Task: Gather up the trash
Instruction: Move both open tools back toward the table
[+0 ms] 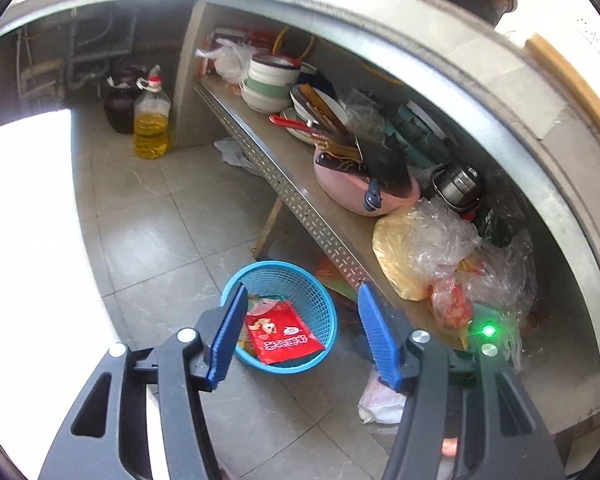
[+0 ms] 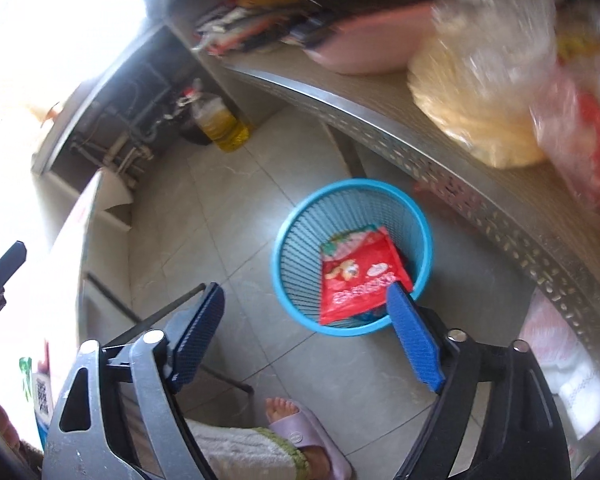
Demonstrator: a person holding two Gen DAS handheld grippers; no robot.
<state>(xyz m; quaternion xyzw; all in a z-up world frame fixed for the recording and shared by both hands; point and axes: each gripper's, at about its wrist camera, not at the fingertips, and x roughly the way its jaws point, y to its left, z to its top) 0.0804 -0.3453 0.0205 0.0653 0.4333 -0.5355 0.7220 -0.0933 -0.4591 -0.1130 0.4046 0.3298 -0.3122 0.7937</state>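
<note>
With the red wrapper [image 1: 282, 334] lying in the blue basket [image 1: 332, 312] and the jaws of my left gripper [image 1: 300, 336] and right gripper [image 2: 308, 328] both spread empty above it, I judge this drop done and need next to reach the white litter [image 1: 380, 400] on the floor at four o'clock of the basket.

Red snack wrapper [image 1: 282, 334] in the blue mesh basket [image 1: 324, 300]: white block characters in a row along one edge, too distorted to read; cartoon figure and a small white oval logo above them. Same wrapper in the right wrist view, characters blurred. QR code on a card [image 2: 42, 394] at the left edge, no legible text. Nothing else readable.
</note>
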